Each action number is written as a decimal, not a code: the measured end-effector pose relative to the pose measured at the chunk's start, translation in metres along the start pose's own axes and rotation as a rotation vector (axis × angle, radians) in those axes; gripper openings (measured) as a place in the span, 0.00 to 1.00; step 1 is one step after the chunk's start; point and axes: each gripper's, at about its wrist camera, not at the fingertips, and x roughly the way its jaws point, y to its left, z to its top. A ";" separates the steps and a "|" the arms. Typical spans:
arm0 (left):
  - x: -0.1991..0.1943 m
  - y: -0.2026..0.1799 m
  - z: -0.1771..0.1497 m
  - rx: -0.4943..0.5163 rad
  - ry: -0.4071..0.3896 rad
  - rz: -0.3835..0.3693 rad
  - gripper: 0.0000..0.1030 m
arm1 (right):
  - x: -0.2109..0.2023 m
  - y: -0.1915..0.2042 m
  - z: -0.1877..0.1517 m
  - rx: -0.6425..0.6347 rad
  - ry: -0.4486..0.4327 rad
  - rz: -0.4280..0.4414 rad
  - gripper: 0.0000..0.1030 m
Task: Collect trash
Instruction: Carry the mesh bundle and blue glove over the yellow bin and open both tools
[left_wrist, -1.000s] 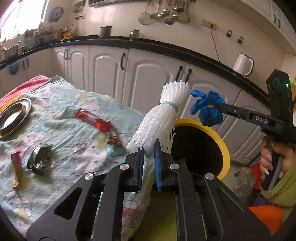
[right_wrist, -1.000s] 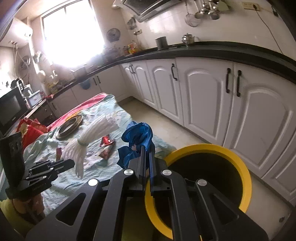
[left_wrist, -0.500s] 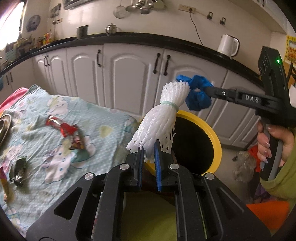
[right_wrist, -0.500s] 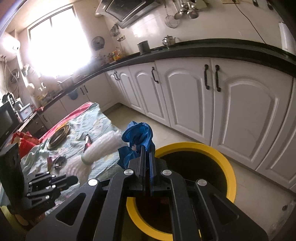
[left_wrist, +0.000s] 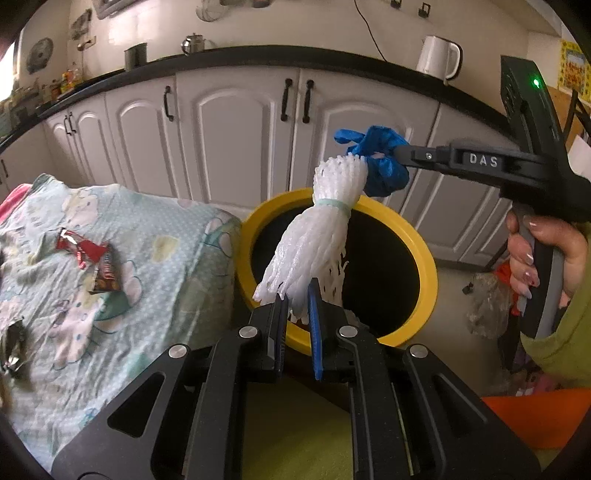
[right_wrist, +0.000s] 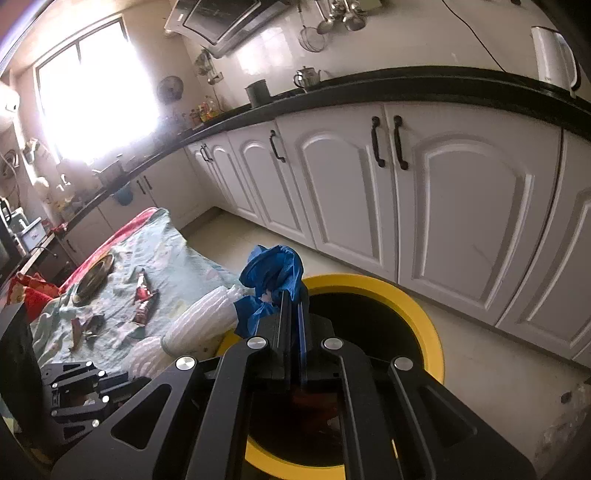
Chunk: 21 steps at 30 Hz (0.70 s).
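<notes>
While the left gripper (left_wrist: 297, 295) pinches the lower end of the foam net (left_wrist: 317, 236) at centre frame, the net rises tilted up and right, with a pale band around its waist. Jaws nearly closed, only the net between the blue pads. The net sits in front of the bin (left_wrist: 424, 266), whose yellow rim and dark mouth fill the centre right. Right gripper (left_wrist: 400, 151) enters from the right edge, held by a hand (left_wrist: 543, 254) at middle right; its jaws are clamped on a blue glove (left_wrist: 380, 158) in the upper centre, just above the bin. Glove and net top overlap; contact cannot be told. Left of frame: cloth (left_wrist: 155, 236) with a red wrapper (left_wrist: 86, 254) on it. A dark crumpled piece (left_wrist: 13, 347) lies at the left edge, blurred. White kettle (left_wrist: 439, 57) at upper right on the counter.

Right wrist view: right gripper (right_wrist: 291, 295) at centre, jaws fully closed on the glove (right_wrist: 271, 273), which bunches up and left of the tips. Bin (right_wrist: 424, 314) lies directly beyond and below, centre to lower right. Net (right_wrist: 199, 328) at lower left centre, leading to the left gripper (right_wrist: 122, 378) near the lower left. Cloth (right_wrist: 177, 269) at left carries a metal plate (right_wrist: 92, 280), the wrapper (right_wrist: 144, 302) and small scraps (right_wrist: 86, 326).
</notes>
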 end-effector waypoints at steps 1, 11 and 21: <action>0.003 -0.002 -0.001 0.006 0.007 -0.002 0.06 | 0.001 -0.002 -0.001 0.003 0.001 -0.003 0.03; 0.027 -0.013 -0.009 0.035 0.073 -0.026 0.06 | 0.014 -0.021 -0.013 0.022 0.031 -0.049 0.03; 0.045 -0.016 -0.014 0.025 0.126 -0.050 0.06 | 0.037 -0.033 -0.028 0.045 0.104 -0.070 0.03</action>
